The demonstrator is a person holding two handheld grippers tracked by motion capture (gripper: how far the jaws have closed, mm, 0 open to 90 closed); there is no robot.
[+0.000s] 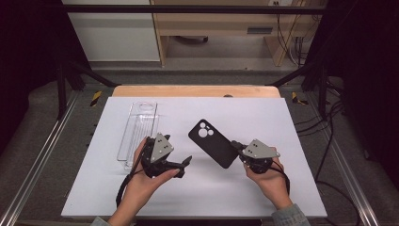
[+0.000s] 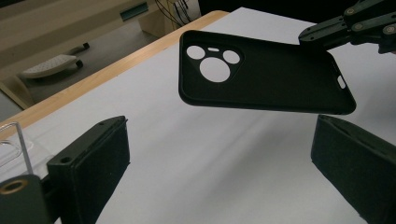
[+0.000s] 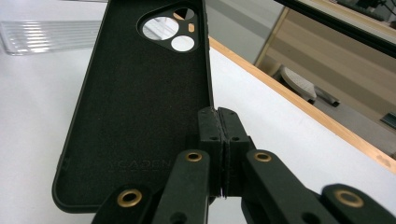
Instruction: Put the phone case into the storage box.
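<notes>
One black case [image 1: 212,143], one clear tray [image 1: 137,133], perhaps.

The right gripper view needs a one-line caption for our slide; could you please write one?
Right gripper shut on the side wall of a matte black phone case, held above the white table.

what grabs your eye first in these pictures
A black phone case hangs above the middle of the white table, pinched at one edge by the right gripper. The left gripper faces it, jaws wide and empty. A clear plastic tray lies at the table's left.
</notes>
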